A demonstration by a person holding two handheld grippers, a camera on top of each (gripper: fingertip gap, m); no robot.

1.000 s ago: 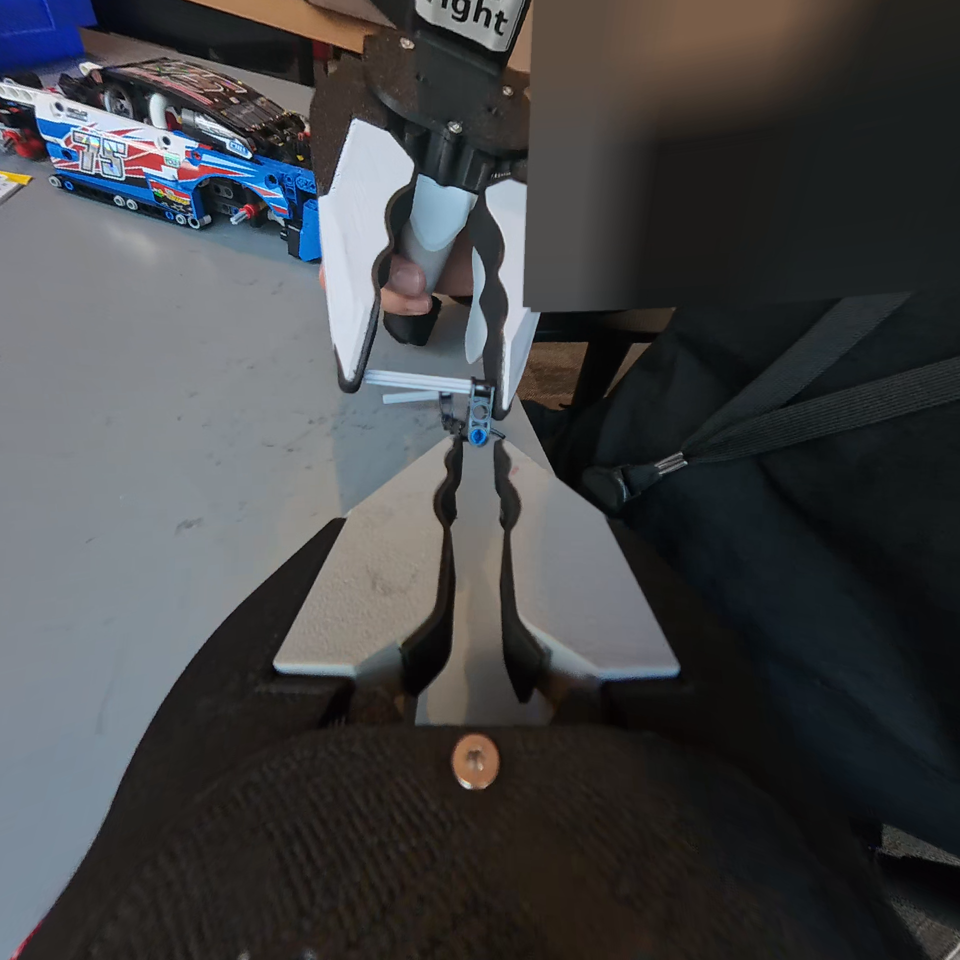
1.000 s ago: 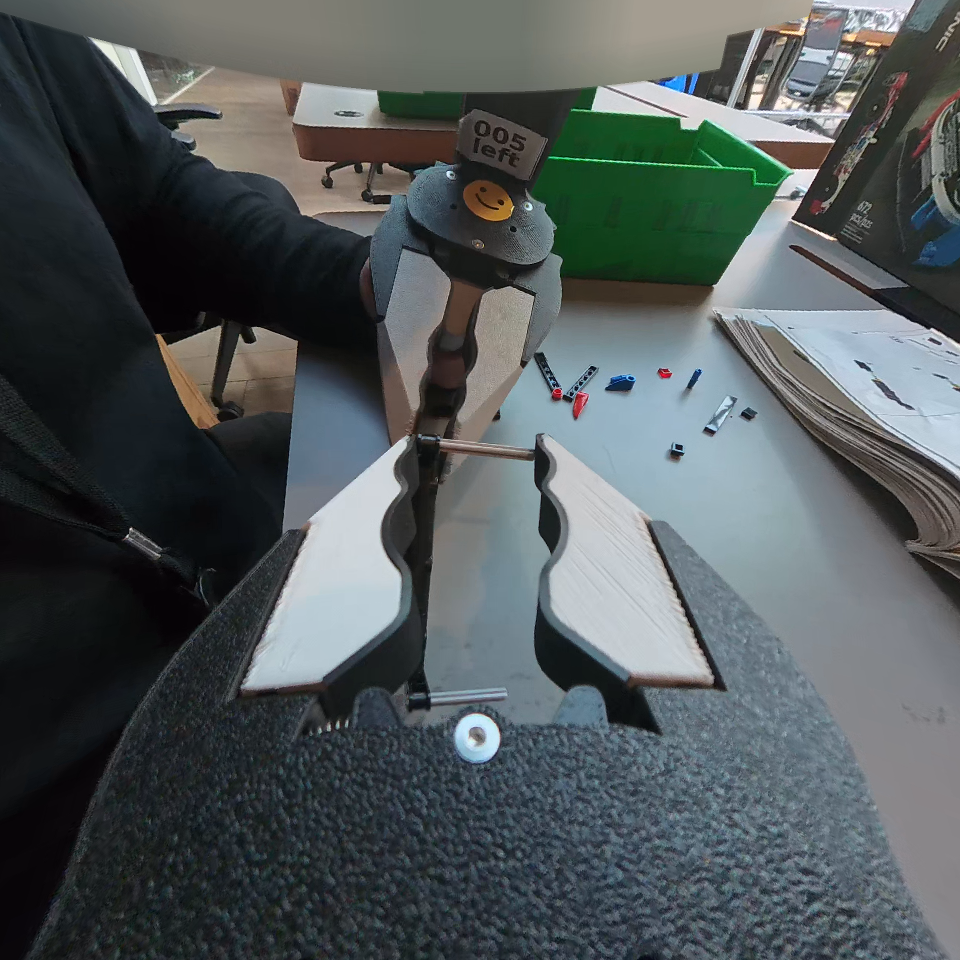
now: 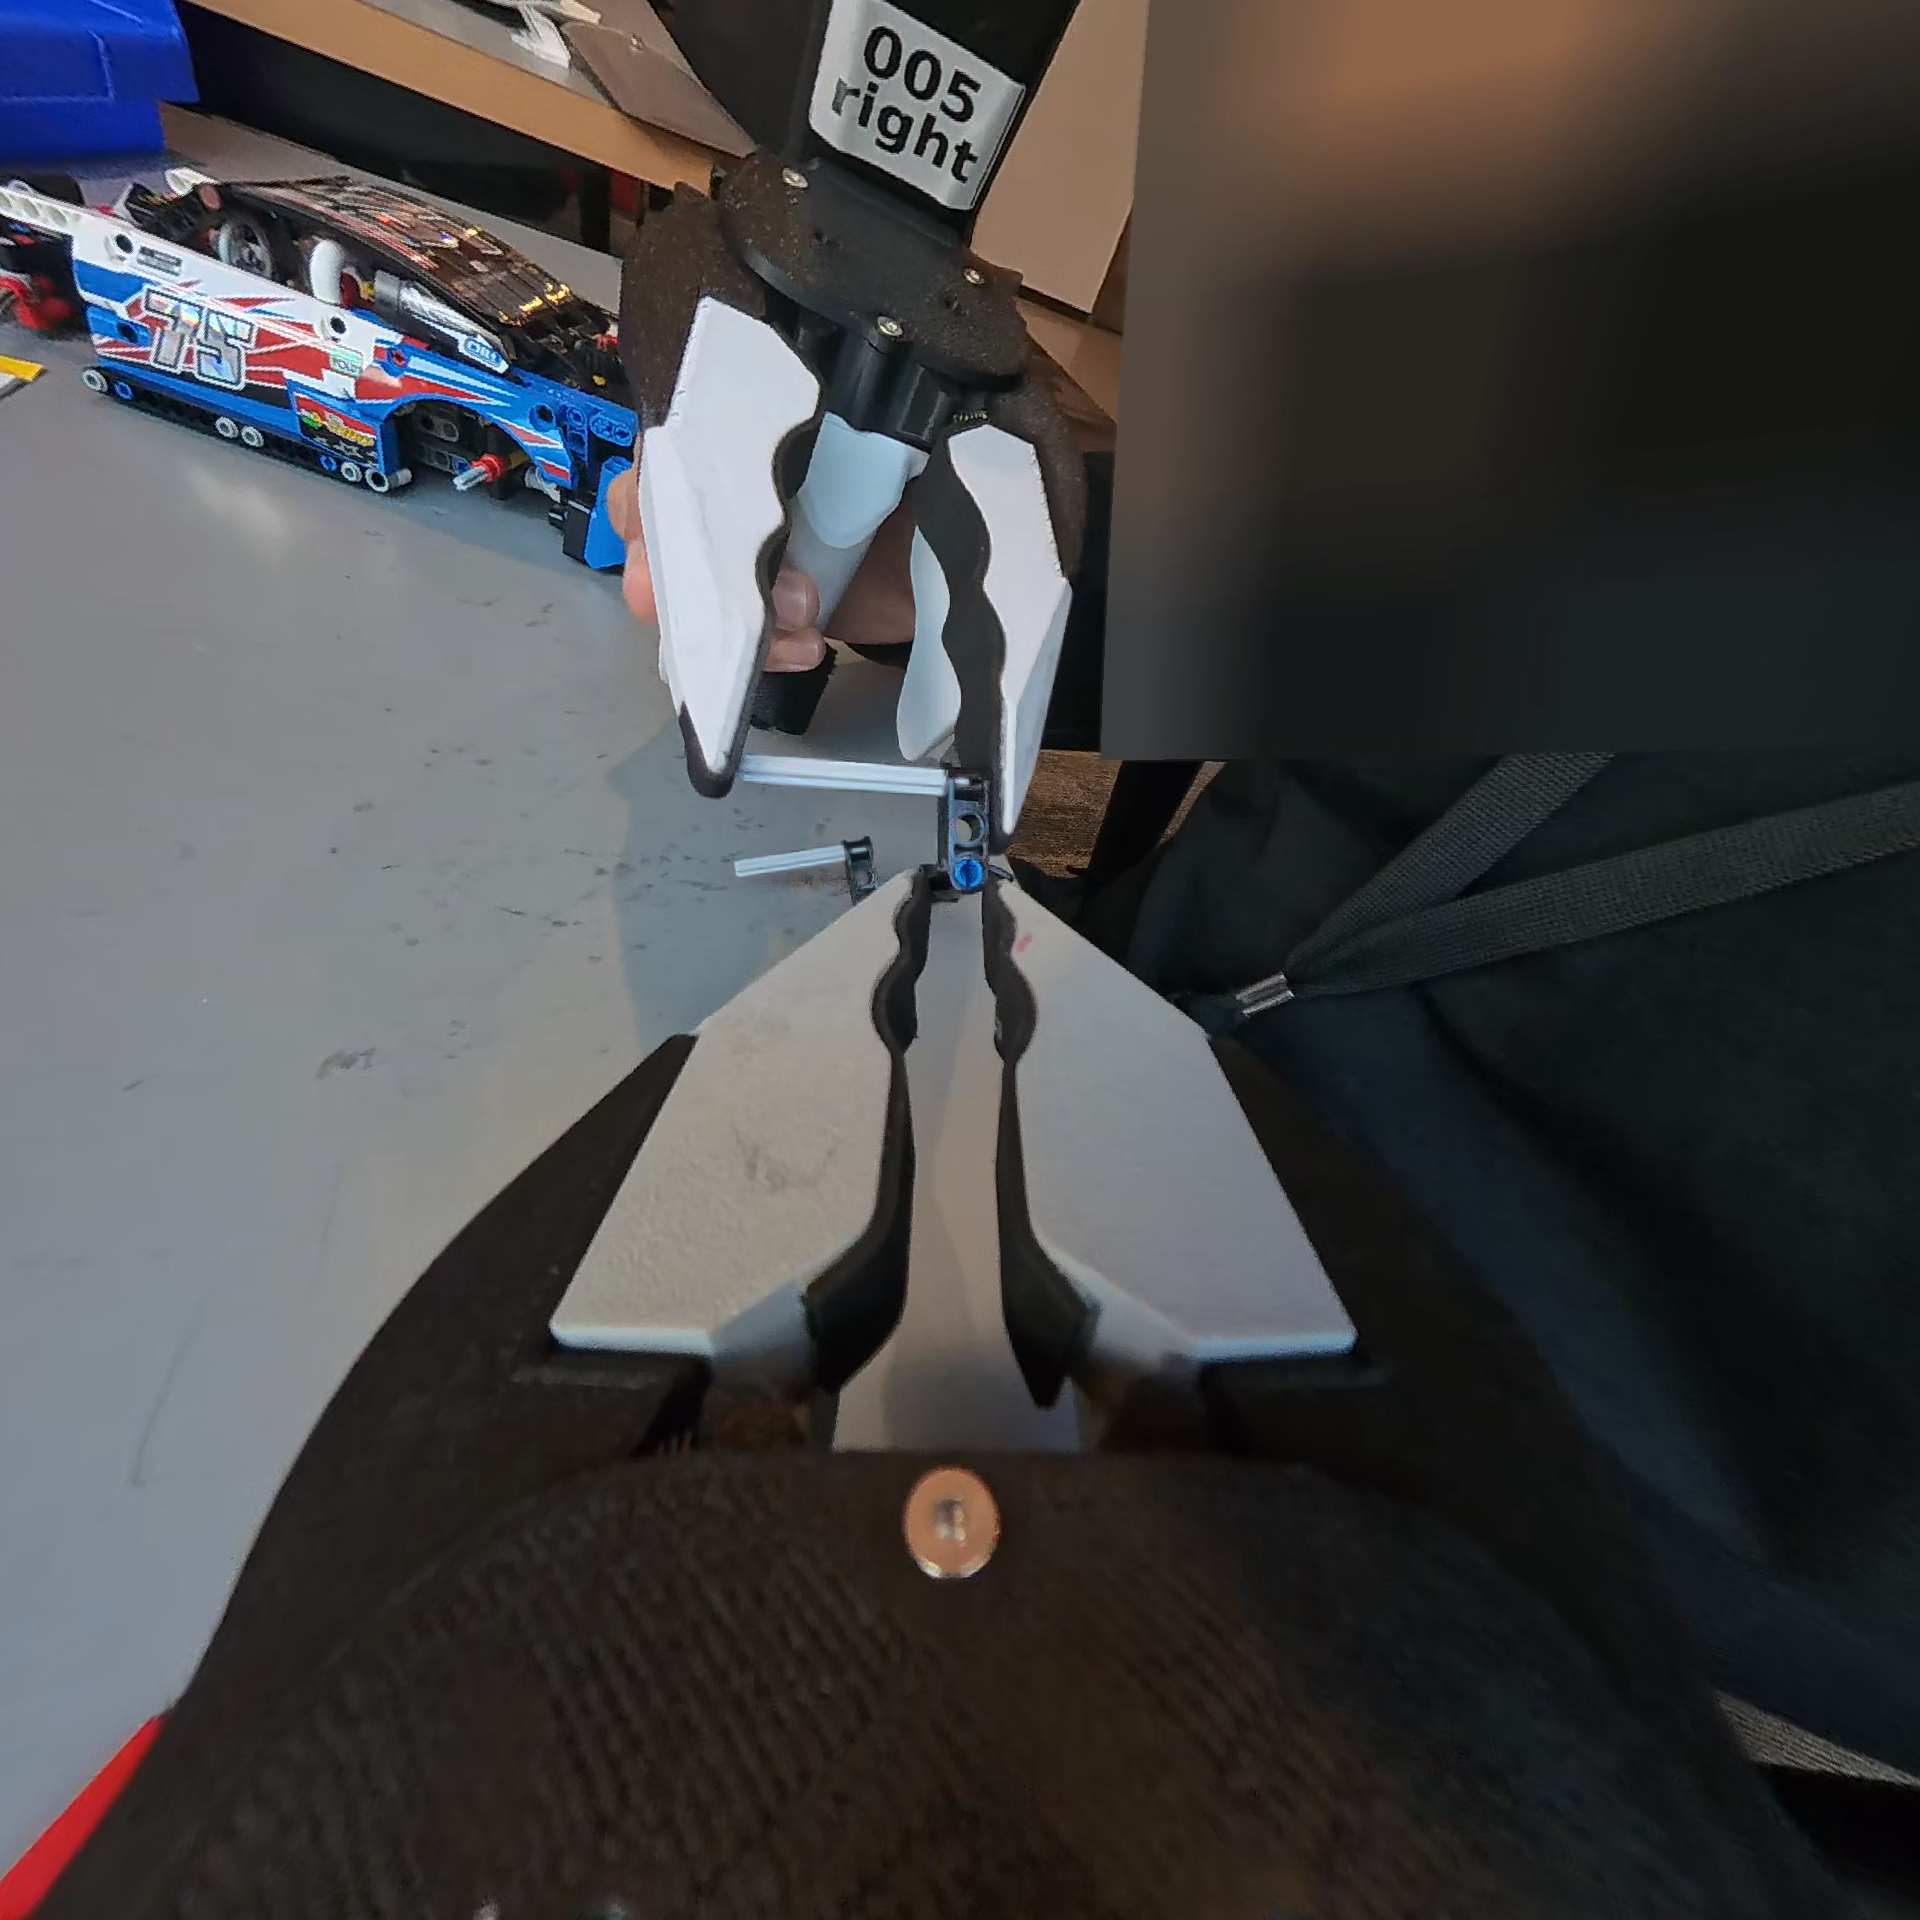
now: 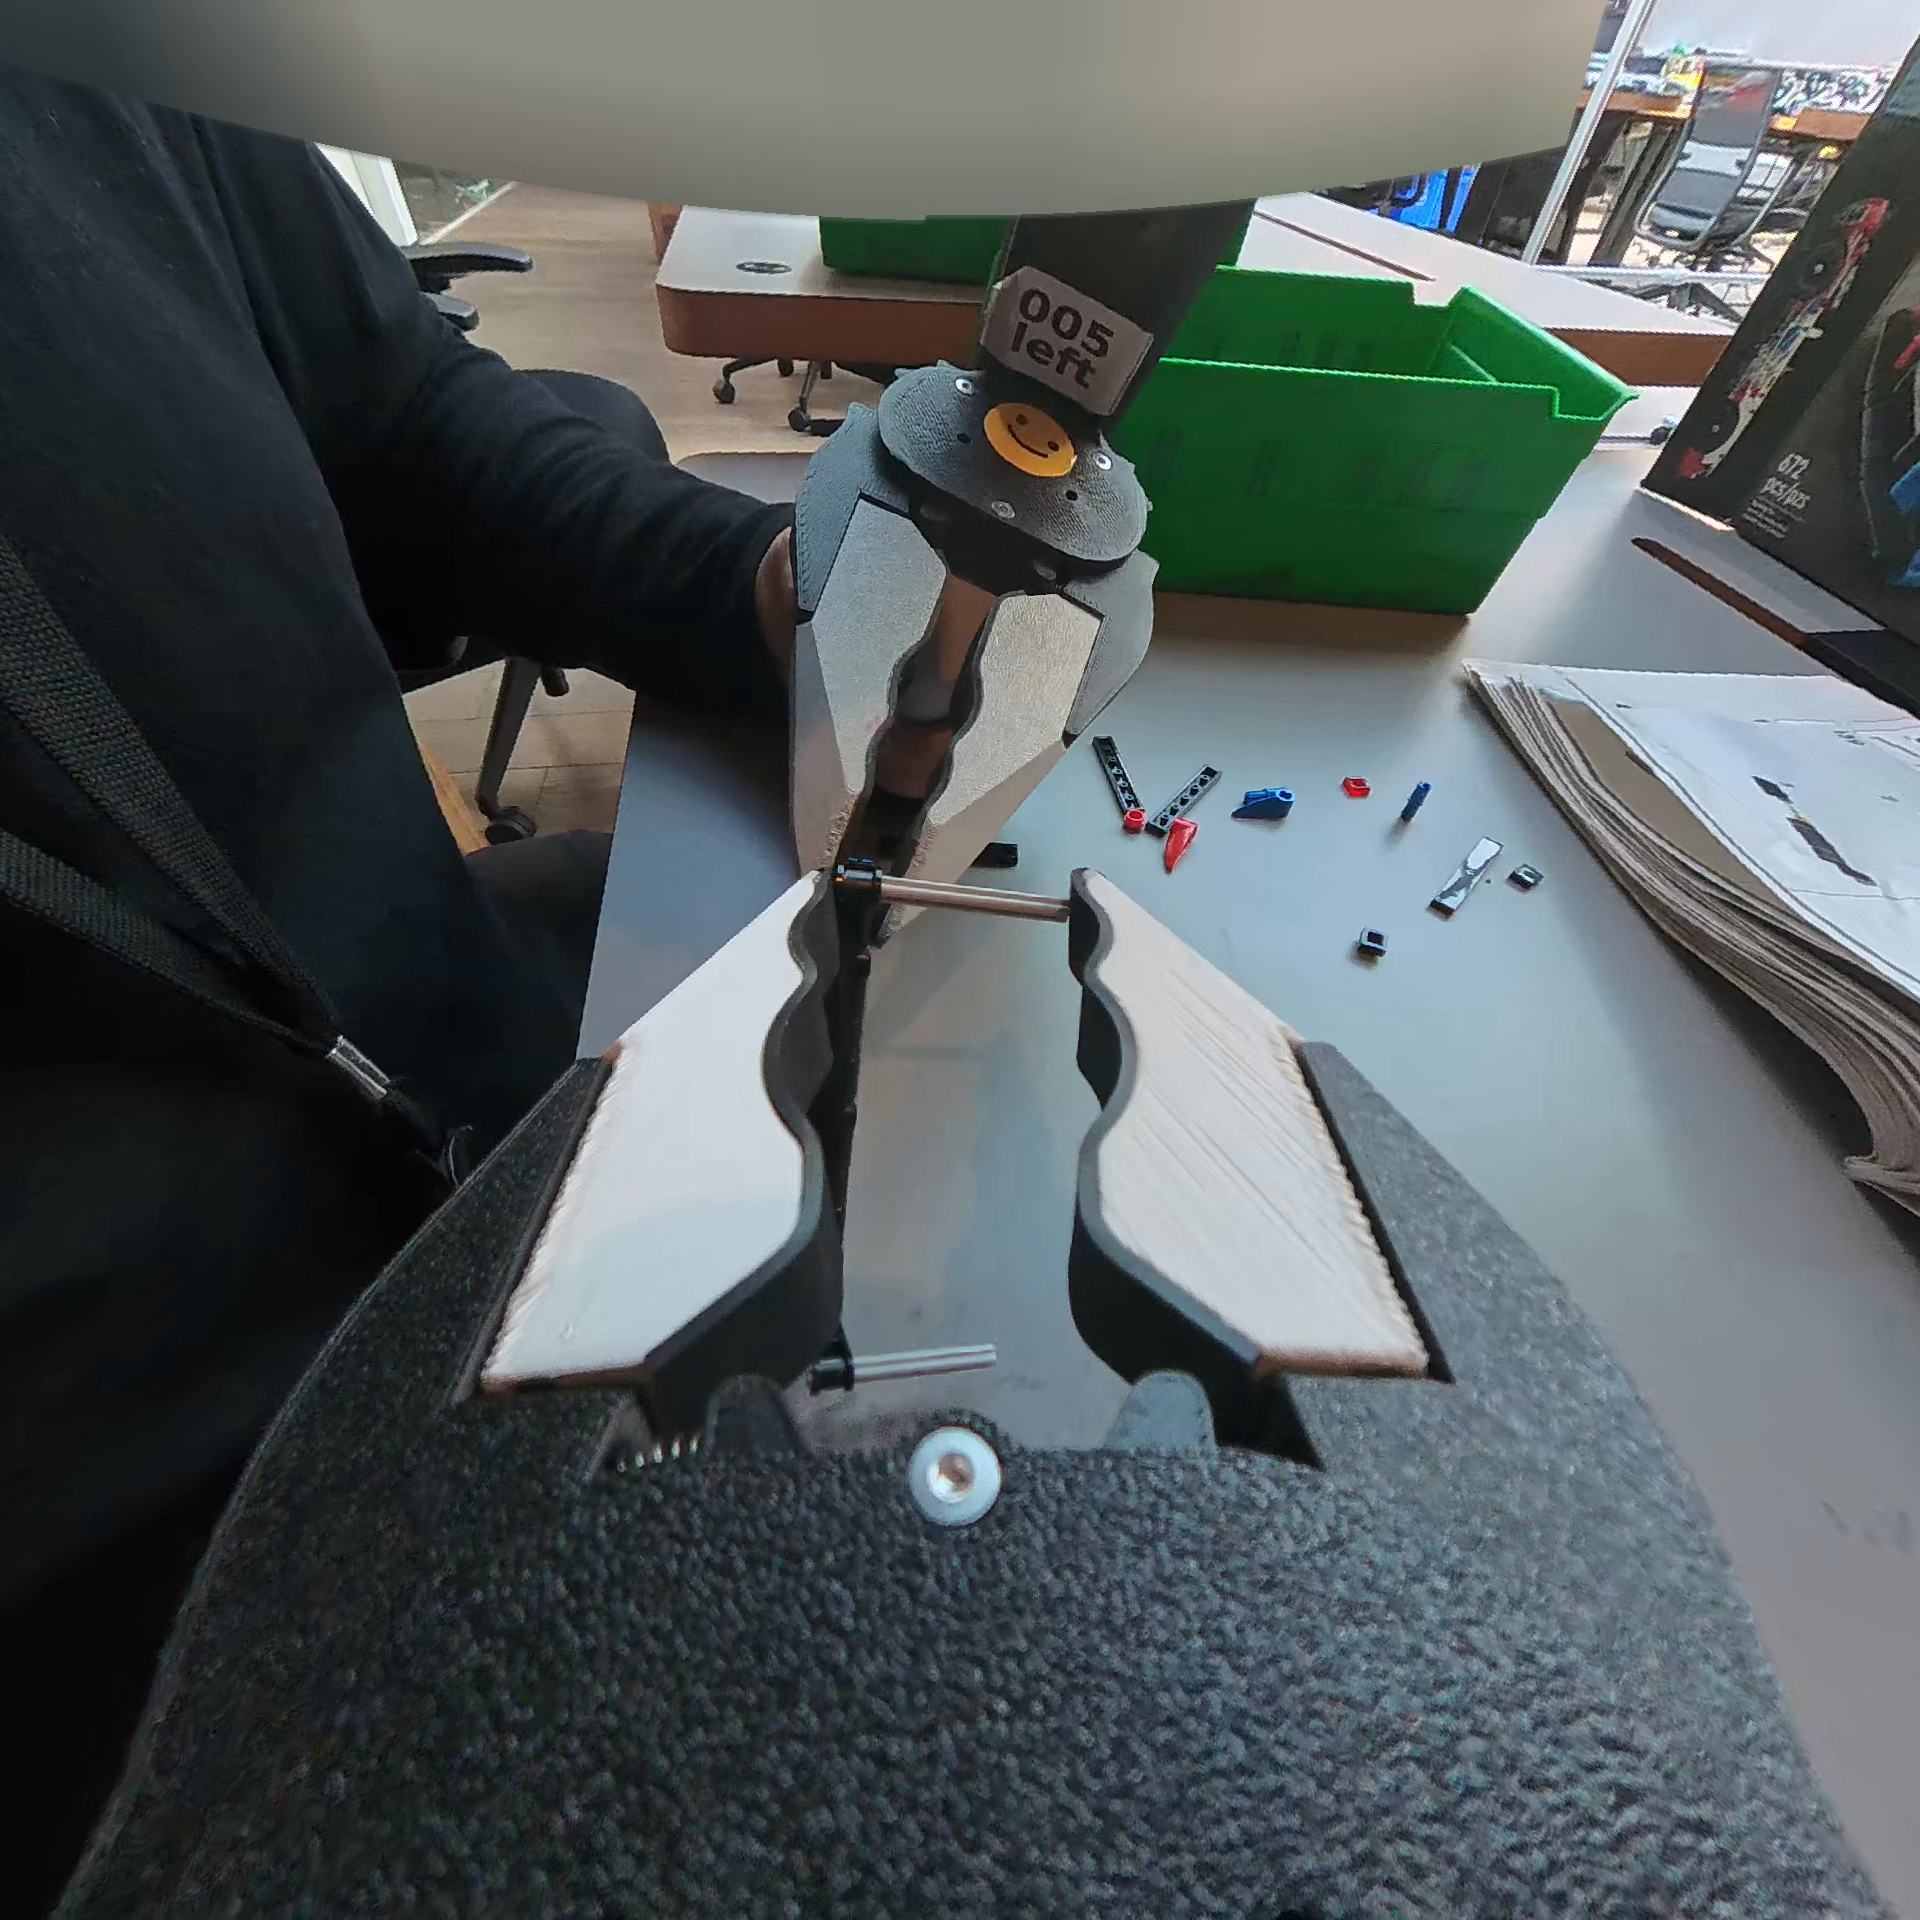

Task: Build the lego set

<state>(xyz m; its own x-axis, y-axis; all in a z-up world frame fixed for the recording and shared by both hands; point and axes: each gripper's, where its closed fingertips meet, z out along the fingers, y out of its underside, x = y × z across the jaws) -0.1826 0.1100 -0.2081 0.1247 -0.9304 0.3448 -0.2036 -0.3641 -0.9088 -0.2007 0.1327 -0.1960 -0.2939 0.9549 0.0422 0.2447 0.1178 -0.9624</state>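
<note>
Two grippers meet over the counter (image 3: 312,831) edge — the left gripper (image 3: 951,904) has its fingers nearly pressed together, pinching a small black beam (image 3: 966,831) with a blue pin (image 3: 968,871) at the tip, while the right gripper (image 4: 951,899) has its fingers spread just wide enough to clamp a grey axle (image 4: 971,899) end to end, with the beam's top against one finger. I'd say the risk is the axle popping out sideways, since it's only held by its ends, or the beam twisting in that tiny pinch if the push isn't straight — and a dropped part may land off the counter. A second axle (image 3: 790,862) lies on the counter below. As for containers, the green bin (image 4: 1351,468) sits behind the loose pieces (image 4: 1262,802); can't tell what's in it. The car (image 3: 312,364) sits well off.
</note>
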